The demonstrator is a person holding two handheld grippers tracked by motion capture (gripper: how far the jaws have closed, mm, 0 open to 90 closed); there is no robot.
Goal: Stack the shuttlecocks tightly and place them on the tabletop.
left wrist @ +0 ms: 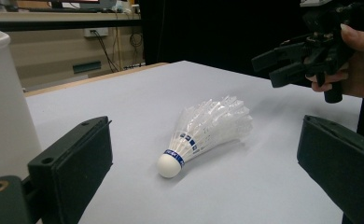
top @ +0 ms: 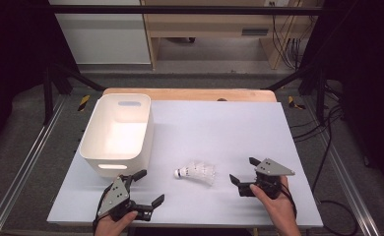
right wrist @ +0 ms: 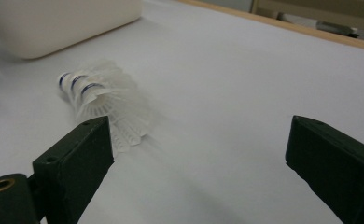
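A white shuttlecock (top: pixel 196 173) with blue bands lies on its side on the white table sheet (top: pixel 219 128), cork end toward the left; it looks like a few nested together. My left gripper (top: pixel 151 186) is open at the front left, a little short of it. The shuttlecock (left wrist: pixel 203 128) lies ahead between that gripper's spread jaws, cork nearest. My right gripper (top: pixel 241 169) is open just right of it, jaws pointing left. In the right gripper view the shuttlecock (right wrist: pixel 105 98) sits by the left jaw, untouched. The right gripper (left wrist: pixel 301 60) and its hand appear at the upper right of the left gripper view.
A white plastic bin (top: pixel 116 130) stands on the left half of the table, its wall (left wrist: pixel 3 102) close to my left gripper; the bin (right wrist: pixel 54 23) also appears far off. A wooden table edge (top: pixel 190 93) runs along the back. Cables and frame rails flank the table.
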